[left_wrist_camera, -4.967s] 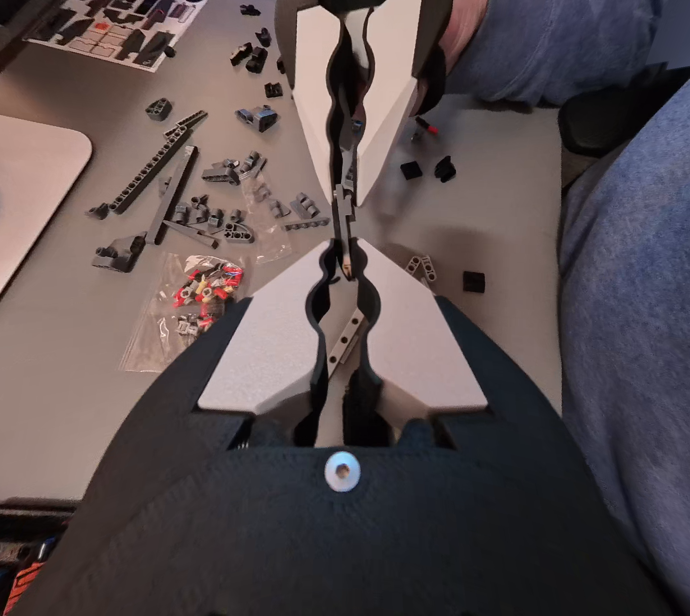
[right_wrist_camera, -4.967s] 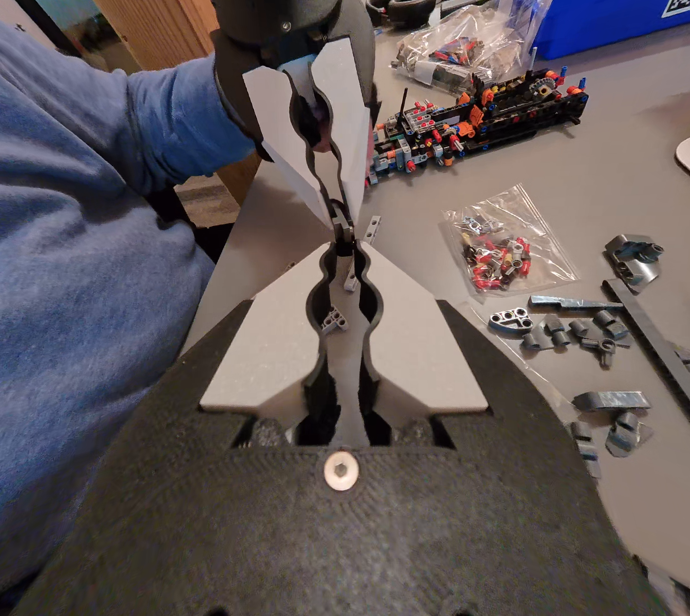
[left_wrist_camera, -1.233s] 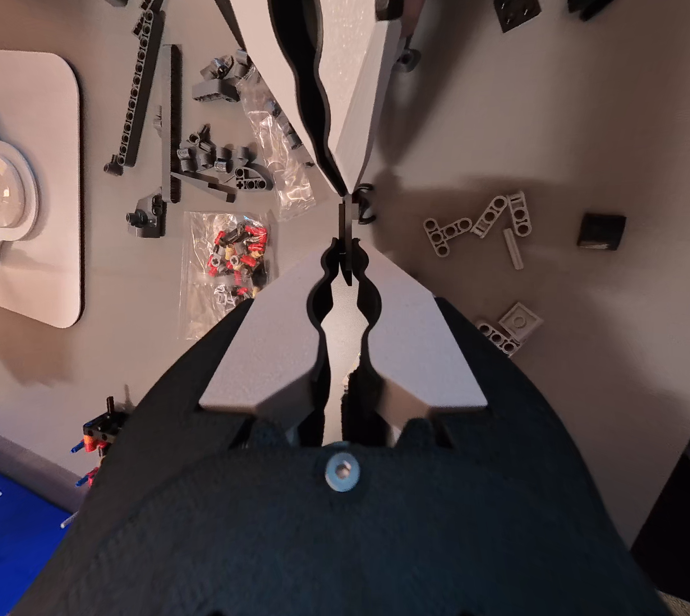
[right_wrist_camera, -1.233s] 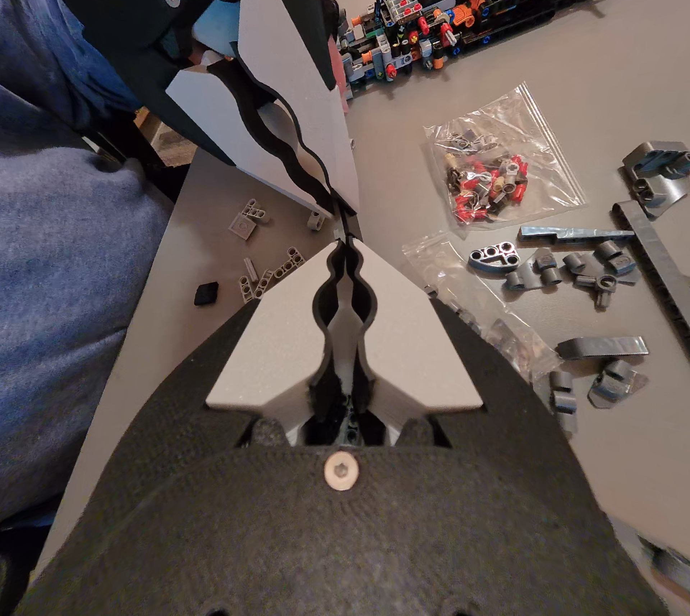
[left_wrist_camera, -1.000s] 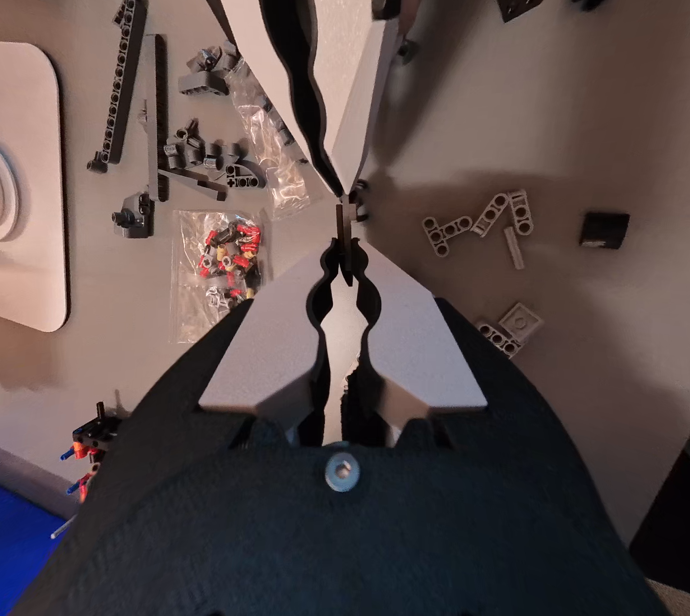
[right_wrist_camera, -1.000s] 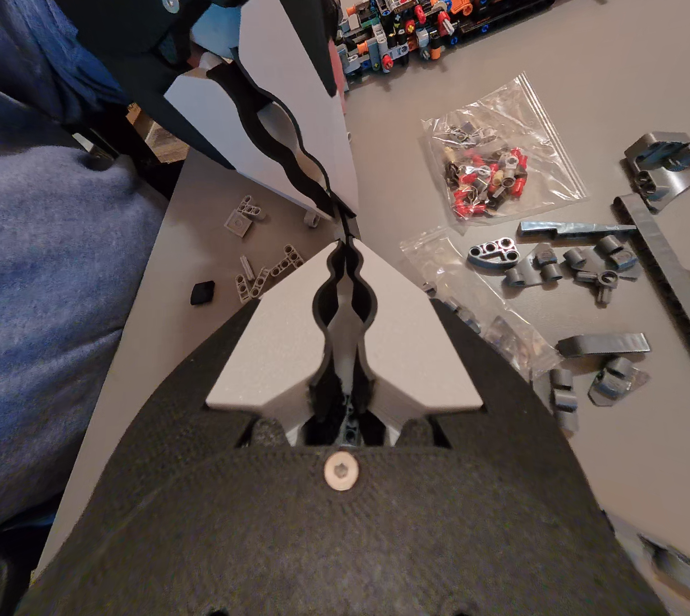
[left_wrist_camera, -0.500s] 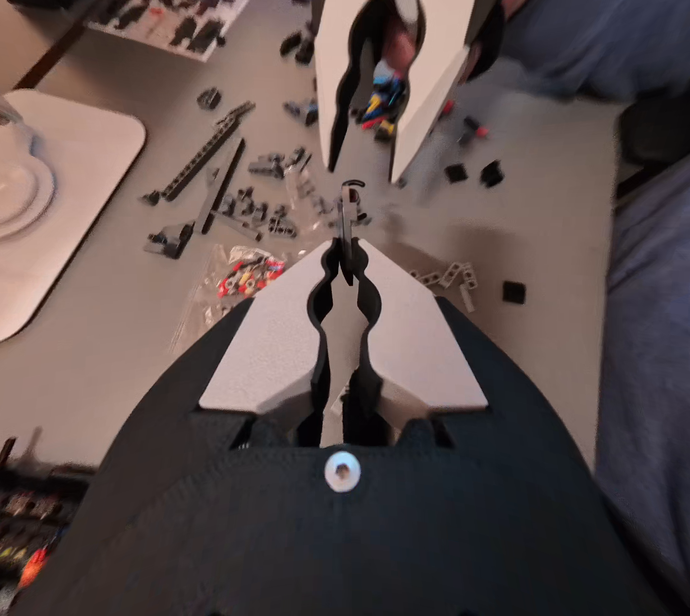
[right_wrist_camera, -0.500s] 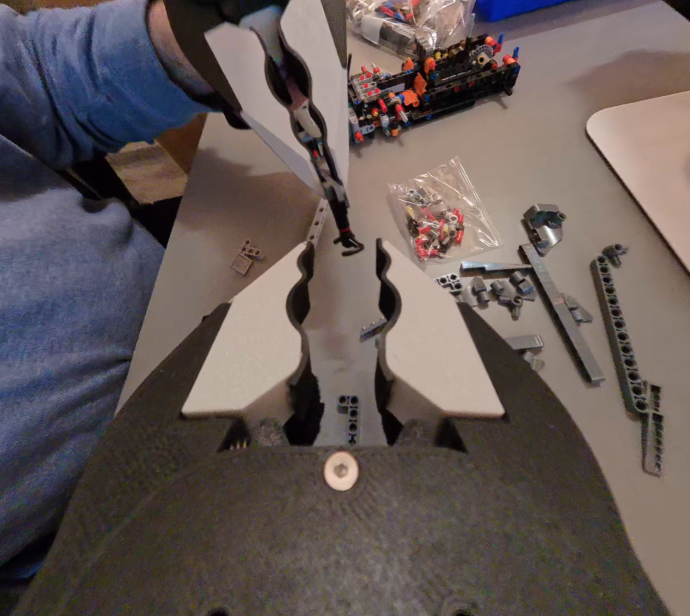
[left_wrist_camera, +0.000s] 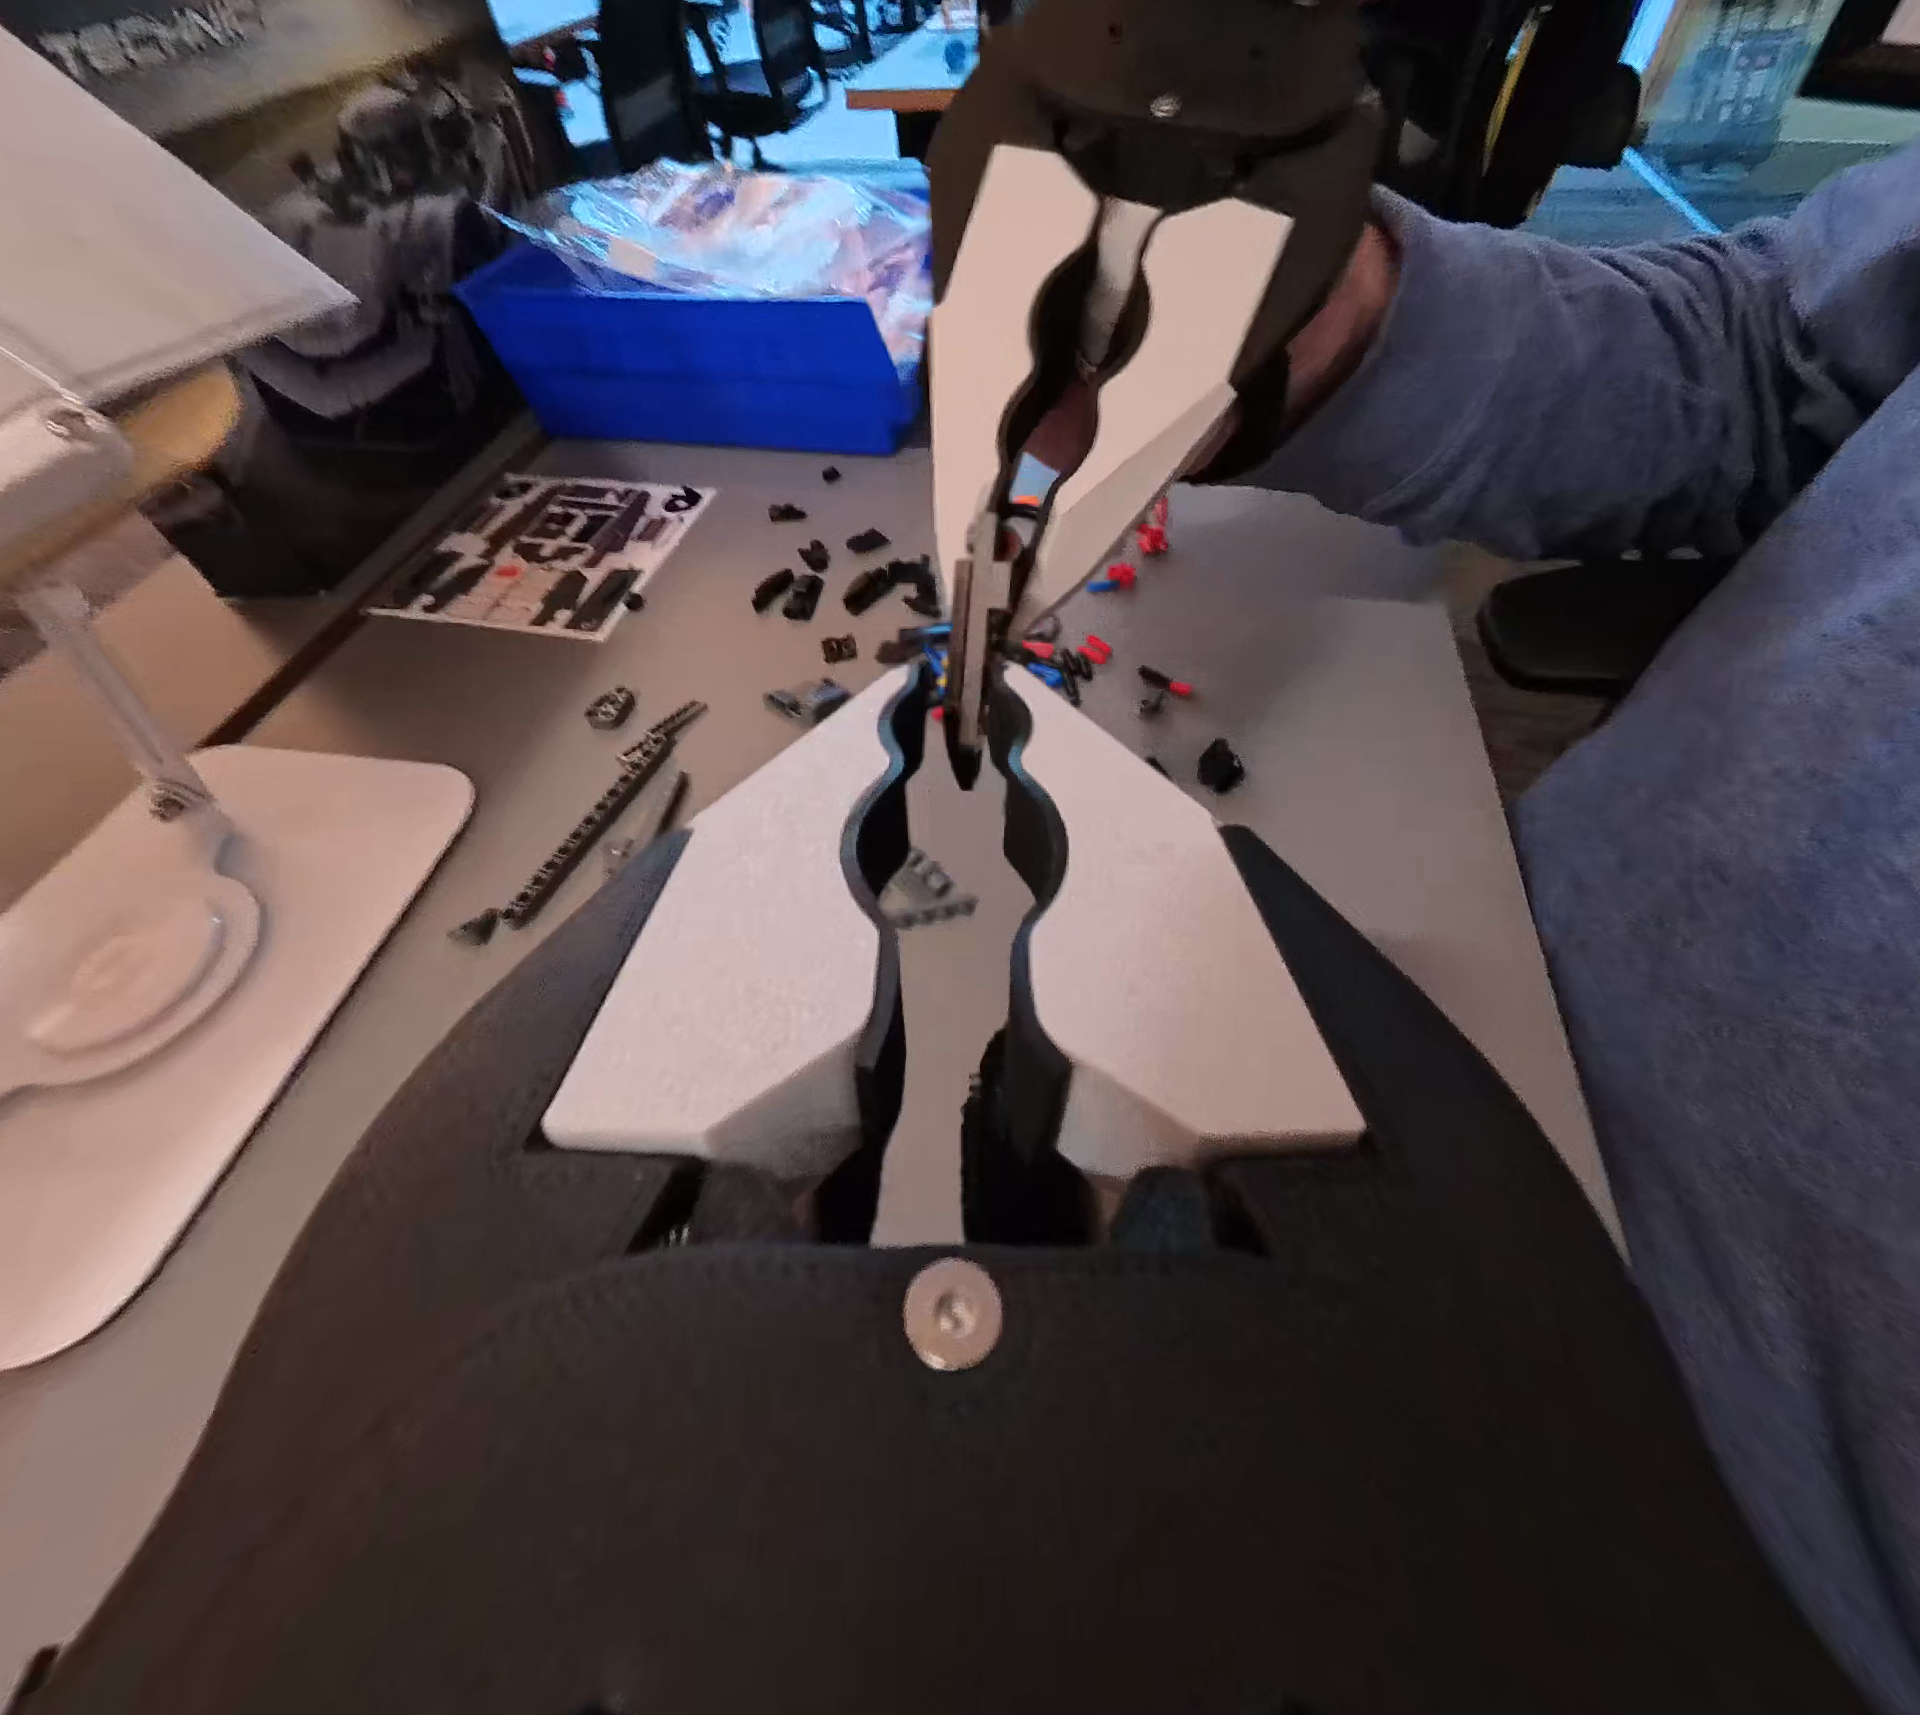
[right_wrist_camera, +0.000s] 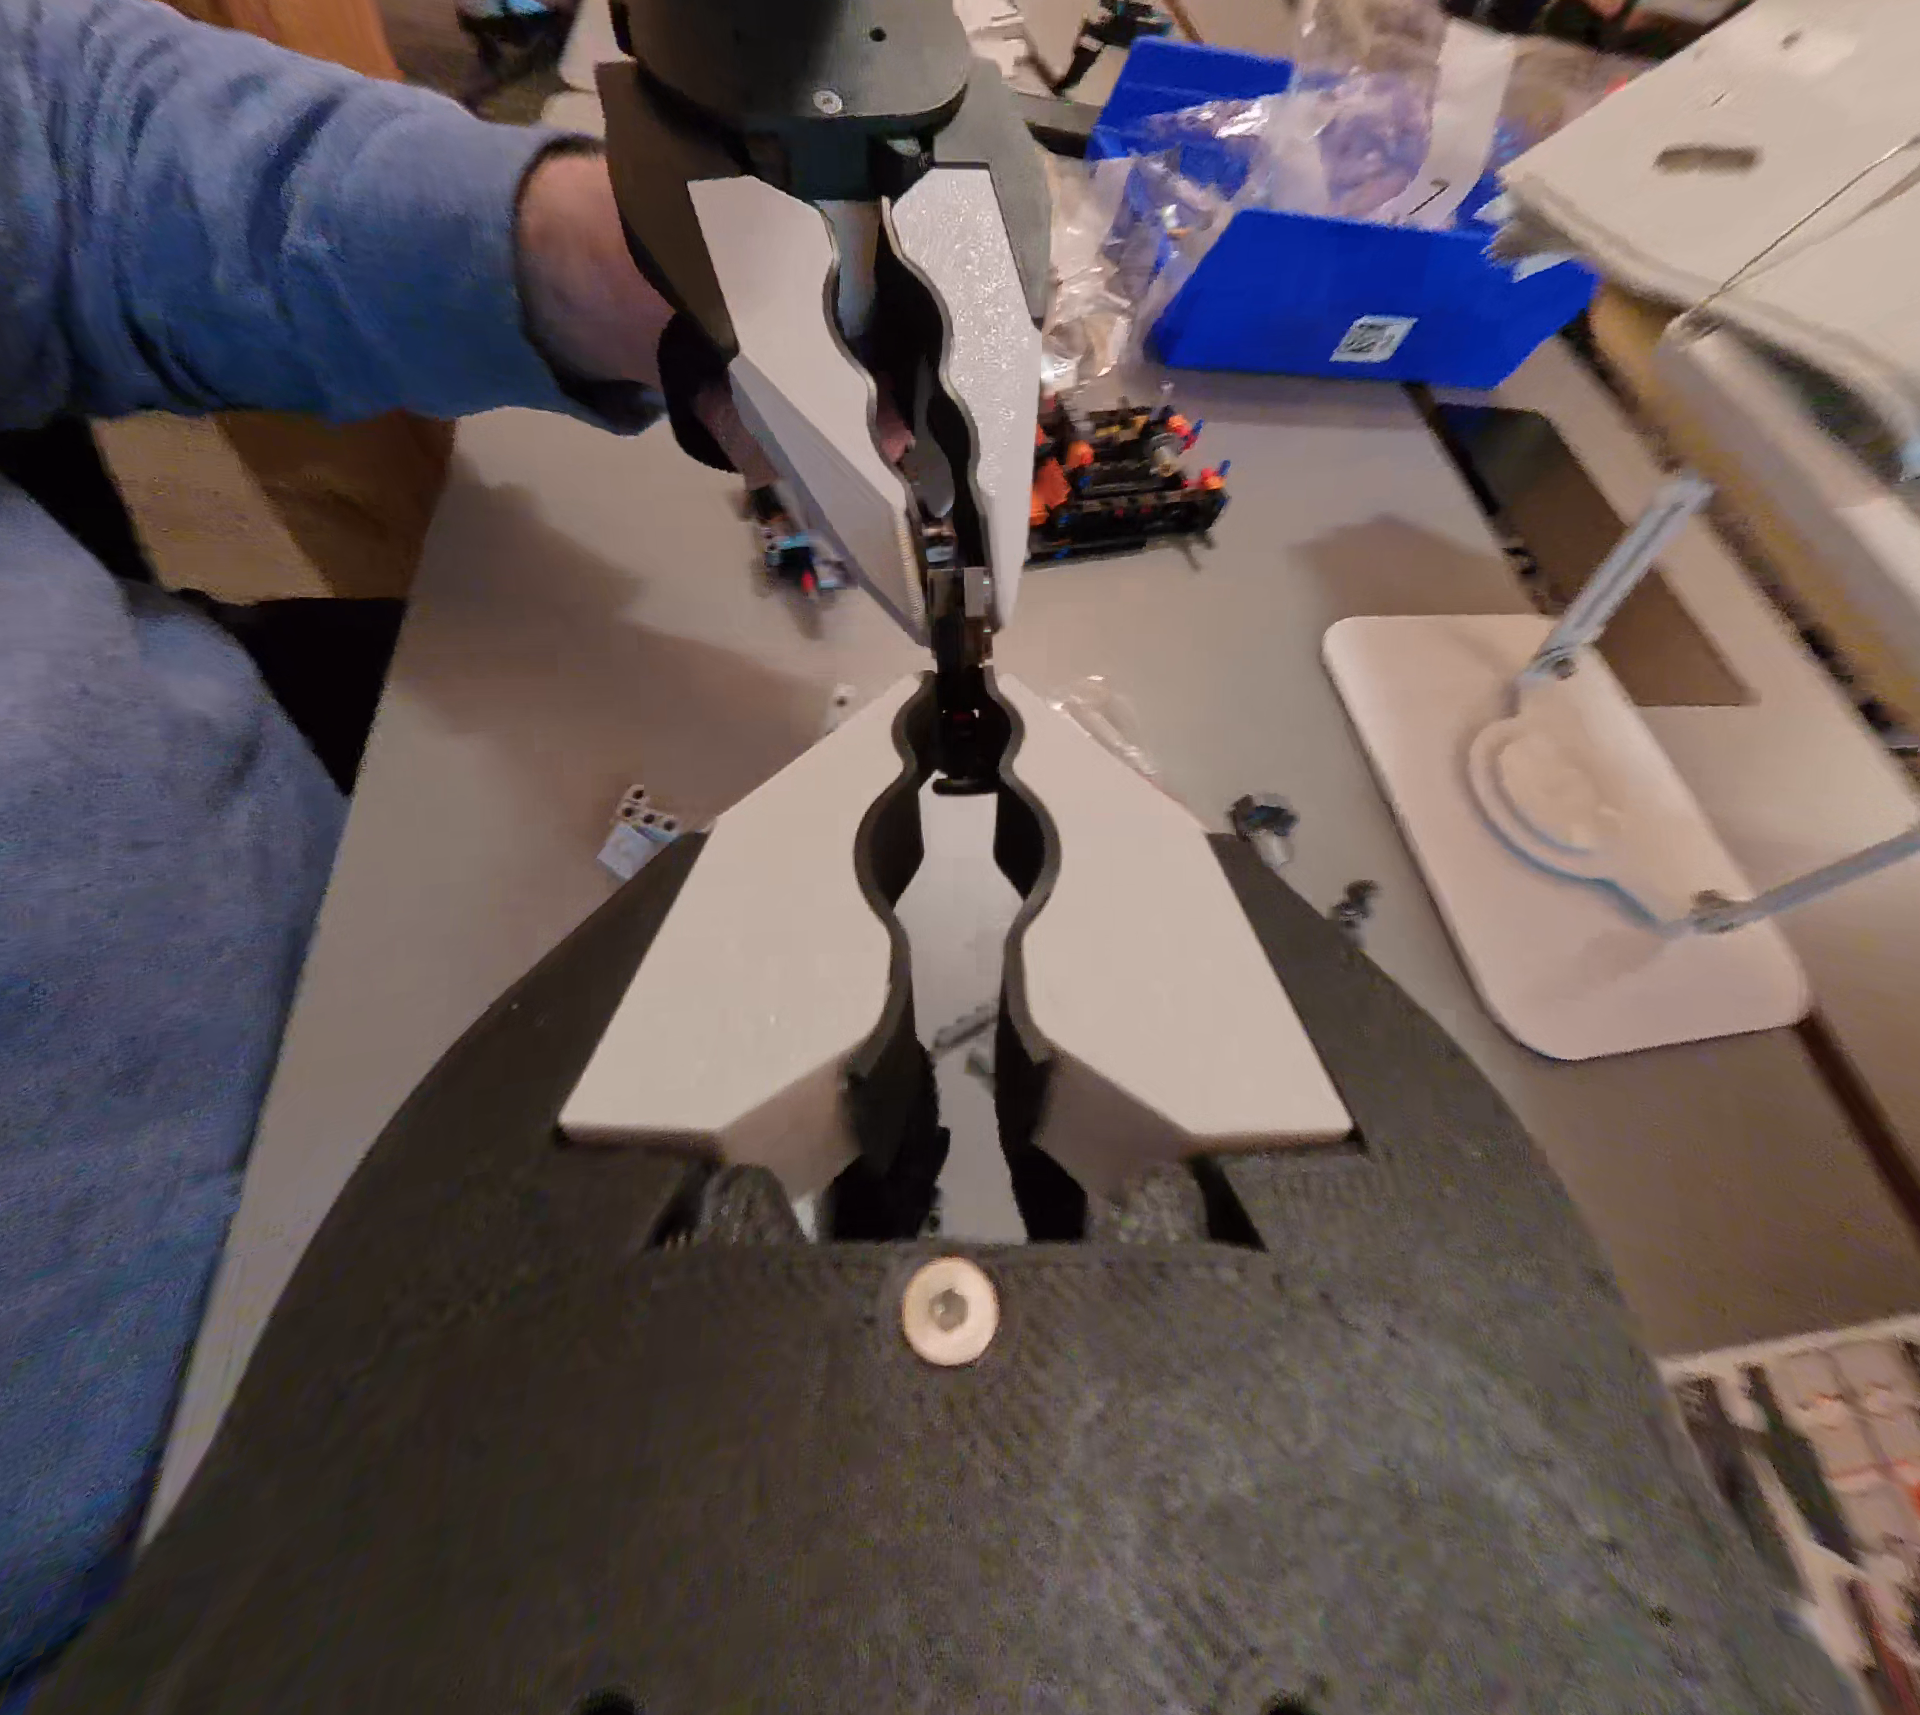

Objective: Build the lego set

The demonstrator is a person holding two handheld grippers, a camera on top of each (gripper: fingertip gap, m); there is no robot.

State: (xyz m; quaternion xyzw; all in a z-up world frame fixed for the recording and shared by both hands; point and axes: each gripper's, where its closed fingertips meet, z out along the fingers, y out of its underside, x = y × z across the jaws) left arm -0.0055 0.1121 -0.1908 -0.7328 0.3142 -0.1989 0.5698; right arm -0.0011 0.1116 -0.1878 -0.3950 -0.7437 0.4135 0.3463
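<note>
A thin dark lego piece (left_wrist_camera: 968, 678) is held in the air above the grey table (left_wrist_camera: 1299, 730), between both grippers. My left gripper (left_wrist_camera: 961, 683) is shut on its near end. My right gripper (left_wrist_camera: 997, 553) comes down from above, tip to tip with the left, and is shut on the other end. In the right wrist view my right gripper (right_wrist_camera: 961, 689) pinches the dark piece (right_wrist_camera: 956, 715) and my left gripper (right_wrist_camera: 951, 600) holds it from above. Which parts make up the piece cannot be told.
A partly built lego chassis (right_wrist_camera: 1122, 481) lies at the back, by a blue bin (right_wrist_camera: 1351, 294). A white lamp base (left_wrist_camera: 208, 917) stands left. A sticker sheet (left_wrist_camera: 551, 553), a long black beam (left_wrist_camera: 592, 824) and loose red and blue pins (left_wrist_camera: 1070, 647) lie on the table. Left and right tips are no more than a few centimetres apart.
My right gripper was open half a second ago and has shut on the free end of the piece. Both cameras have tilted up from the table to a more level view.
</note>
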